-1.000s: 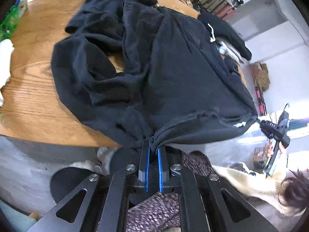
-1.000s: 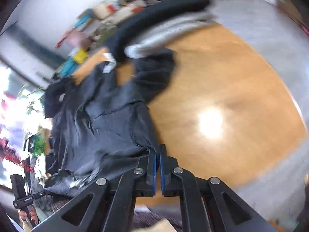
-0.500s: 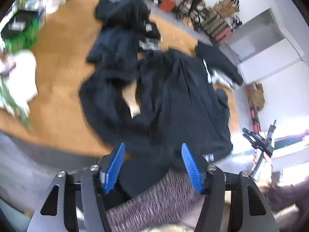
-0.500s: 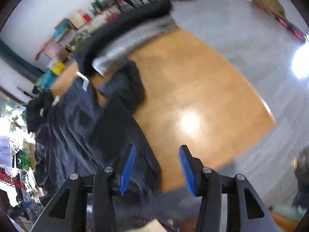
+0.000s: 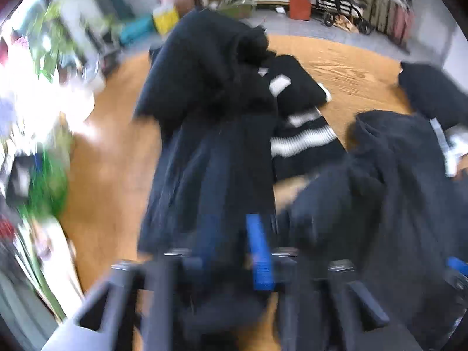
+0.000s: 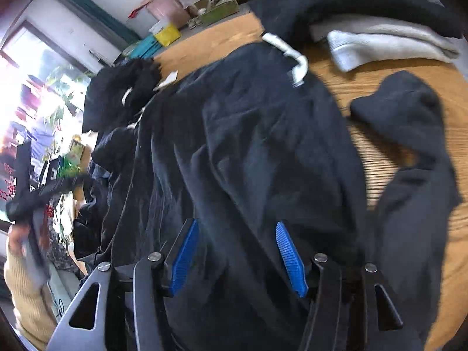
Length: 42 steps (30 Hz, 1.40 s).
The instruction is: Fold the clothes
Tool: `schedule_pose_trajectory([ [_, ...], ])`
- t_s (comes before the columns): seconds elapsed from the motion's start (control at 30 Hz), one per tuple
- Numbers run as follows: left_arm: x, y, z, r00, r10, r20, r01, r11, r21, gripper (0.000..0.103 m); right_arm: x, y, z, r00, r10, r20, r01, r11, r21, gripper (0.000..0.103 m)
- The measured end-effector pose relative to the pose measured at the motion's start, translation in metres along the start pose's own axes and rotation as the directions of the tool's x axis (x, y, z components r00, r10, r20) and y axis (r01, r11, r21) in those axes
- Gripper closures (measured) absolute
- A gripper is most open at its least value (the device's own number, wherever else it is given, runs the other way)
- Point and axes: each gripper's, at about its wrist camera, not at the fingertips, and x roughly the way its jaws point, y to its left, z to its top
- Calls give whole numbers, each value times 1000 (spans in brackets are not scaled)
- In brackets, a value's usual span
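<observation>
at the far left of the right wrist view, a person's arm in a yellow knit sleeve (image 6: 27, 289) is showing, blurred, beside the edge of the wooden counter (image 6: 377, 158). the black hoodie (image 6: 248, 152) is lying spread over the counter, its white drawstring (image 6: 295, 58) near the neck and one sleeve trailing off to the right. the left tongs (image 5: 234, 245) are sitting low over a long fold of dark cloth (image 5: 210, 158); they have just been closing and are now together, though the blur is hiding whether any fabric is pinched between the blue pads. to the right of that fold a black-and-white striped garment (image 5: 301, 134) is lying on the wood. the right tongs (image 6: 238, 260) have just been opening and are standing apart over the body of the hoodie, with cloth lying under the gap and neither pad pressing on it. farther right, a folded grey garment (image 6: 389, 44) is resting against a black roll of clothing (image 6: 365, 5) at the back.
</observation>
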Motion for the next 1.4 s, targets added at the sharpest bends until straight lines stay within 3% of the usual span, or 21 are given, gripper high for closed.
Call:
schedule_pose_trajectory([
  [0.1,31,-8,22,989,-126,-73,124,992,-31,100,10,1,1,999,-34,-6,34,999,-2,41],
  [0.27,57,-9,48,991,-109,-78,106,994,-38,100,12,-1,5,994,-105,-5,104,993,-45,40],
  [0.53,83,35,82,977,-208,-55,195,965,-174,100,20,19,4,986,-164,-3,162,978,-134,15],
  [0.67,95,61,98,987,-158,-13,151,962,-228,100,25,27,2,979,-202,6,201,965,-169,14],
  [0.83,113,105,119,999,-44,-21,35,952,-303,100,17,14,5,991,-134,1,134,985,-112,15],
  [0.97,118,147,115,1000,6,-26,-15,926,-378,100,15,9,7,994,-111,3,111,990,-92,14],
  [1.0,116,153,110,1000,-7,-23,-3,921,-389,100,16,10,7,994,-113,5,113,989,-98,13],
  [1.07,107,151,97,996,-81,-31,65,937,-343,100,18,13,7,993,-120,9,120,986,-113,10],
  [1.13,88,133,82,987,-157,-34,145,962,-233,99,21,17,6,991,-137,12,137,981,-134,8],
  [1.23,58,95,56,957,-280,-74,276,960,-51,87,24,22,5,987,-161,16,161,974,-159,8],
  [1.3,55,76,38,931,-323,-171,326,945,-14,52,27,23,7,987,-158,17,158,975,-156,8],
  [1.4,61,70,27,908,-348,-233,342,937,-63,47,22,17,6,991,-133,21,135,982,-129,10],
])
